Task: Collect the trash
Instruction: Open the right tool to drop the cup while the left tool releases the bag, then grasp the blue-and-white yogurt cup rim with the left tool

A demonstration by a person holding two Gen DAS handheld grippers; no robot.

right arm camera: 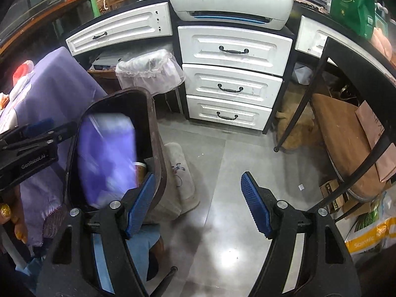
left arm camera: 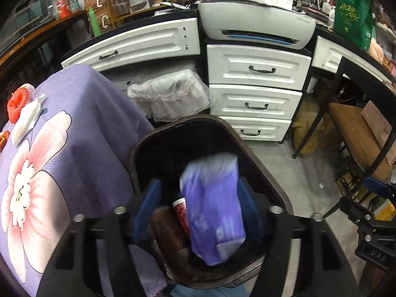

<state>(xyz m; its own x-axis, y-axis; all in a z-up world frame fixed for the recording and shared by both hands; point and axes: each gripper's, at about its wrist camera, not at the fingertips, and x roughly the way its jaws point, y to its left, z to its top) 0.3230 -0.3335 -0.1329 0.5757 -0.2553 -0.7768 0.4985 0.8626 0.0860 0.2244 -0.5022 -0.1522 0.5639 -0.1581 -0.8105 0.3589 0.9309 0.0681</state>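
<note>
Grey floor [right arm camera: 210, 222] beside bin [right arm camera: 158, 153].

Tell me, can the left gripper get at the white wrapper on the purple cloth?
Probably yes. The left gripper is open over the brown bin, the purple bag loose between its fingers. The white wrapper lies uncovered beside the orange cord.

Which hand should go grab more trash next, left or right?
Probably the left. The left gripper hangs open over the bin, right beside the purple-clothed table where the white wrapper lies. The right gripper is open over bare floor, farther away.
</note>
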